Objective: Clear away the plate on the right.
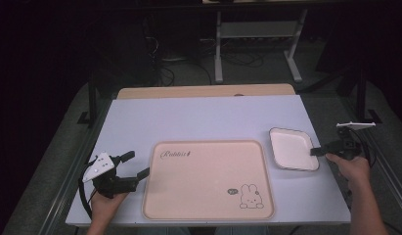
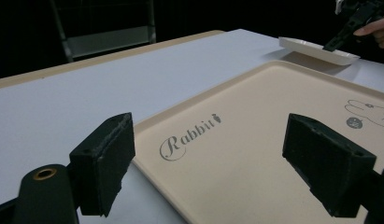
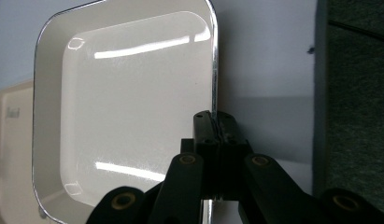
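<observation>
A beige tray (image 1: 208,161) printed with "Rabbit" and a bunny lies at the table's front centre. To its right sits a small square white plate (image 1: 291,147) with a dark rim. My right gripper (image 1: 317,151) is shut on that plate's right rim; in the right gripper view the plate (image 3: 129,93) spreads out ahead and the right gripper (image 3: 213,122) pinches its edge. My left gripper (image 1: 137,164) stands open just off the tray's left edge, holding nothing. In the left gripper view the left gripper (image 2: 222,154) straddles the tray (image 2: 255,140) corner, with the plate (image 2: 316,49) far off.
The white table (image 1: 203,117) has a wooden strip along its far edge and metal rails at both sides. Beyond it stand a dark floor, cables and a grey desk frame (image 1: 257,34). Bare table surface lies behind the tray.
</observation>
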`<state>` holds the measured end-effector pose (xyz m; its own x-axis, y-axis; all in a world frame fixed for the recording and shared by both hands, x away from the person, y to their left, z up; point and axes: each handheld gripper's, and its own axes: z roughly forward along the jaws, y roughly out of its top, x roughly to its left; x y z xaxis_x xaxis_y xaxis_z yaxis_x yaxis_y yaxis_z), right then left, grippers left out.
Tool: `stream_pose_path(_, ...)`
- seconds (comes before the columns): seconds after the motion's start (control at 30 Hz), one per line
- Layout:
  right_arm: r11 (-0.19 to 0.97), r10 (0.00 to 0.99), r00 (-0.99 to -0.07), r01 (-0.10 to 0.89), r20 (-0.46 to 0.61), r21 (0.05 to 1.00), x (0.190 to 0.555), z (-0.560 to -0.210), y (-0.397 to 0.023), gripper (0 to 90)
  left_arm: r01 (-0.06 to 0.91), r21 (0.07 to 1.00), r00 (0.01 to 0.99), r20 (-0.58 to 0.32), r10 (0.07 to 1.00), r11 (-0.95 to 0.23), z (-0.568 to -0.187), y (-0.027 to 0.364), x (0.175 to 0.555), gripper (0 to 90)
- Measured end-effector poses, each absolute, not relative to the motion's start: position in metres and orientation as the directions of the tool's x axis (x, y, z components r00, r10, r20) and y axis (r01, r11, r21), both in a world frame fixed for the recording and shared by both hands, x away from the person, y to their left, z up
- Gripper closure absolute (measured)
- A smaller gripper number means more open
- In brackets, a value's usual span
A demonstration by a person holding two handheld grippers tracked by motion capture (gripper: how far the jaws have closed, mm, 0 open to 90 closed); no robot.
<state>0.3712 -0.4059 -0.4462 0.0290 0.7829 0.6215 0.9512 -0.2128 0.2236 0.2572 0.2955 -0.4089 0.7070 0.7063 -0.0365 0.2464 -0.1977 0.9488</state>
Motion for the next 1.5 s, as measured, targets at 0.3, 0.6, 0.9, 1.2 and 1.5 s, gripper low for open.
stream_pose_path(0.3,-0.222,0.754,0.007,0.944,0.657,0.245,0.36,-0.437,-0.403,88.2,0.246,0.952,0.699,-0.045,0.714,-0.181,-0.408,0.299,0.257,16.4)
stream_pose_path(0.6,-0.195,0.76,-0.03,0.942,0.649,0.272,0.34,-0.419,-0.399,88.2,0.25,0.952,0.698,-0.051,0.714,-0.177,-0.408,0.299,0.256,16.4)
stream_pose_path(0.9,-0.177,0.779,-0.061,0.933,0.623,0.312,0.326,-0.397,-0.393,88.2,0.25,0.956,0.692,-0.065,0.719,-0.154,-0.407,0.302,0.255,16.4)
stream_pose_path(1.2,-0.171,0.734,-0.123,0.919,0.668,0.356,0.313,-0.373,-0.372,88.3,0.25,0.957,0.687,-0.068,0.723,-0.148,-0.407,0.303,0.254,16.6)
stream_pose_path(1.5,-0.124,0.714,-0.183,0.917,0.676,0.379,0.299,-0.35,-0.334,88.3,0.251,0.956,0.687,-0.066,0.724,-0.151,-0.407,0.302,0.254,16.6)
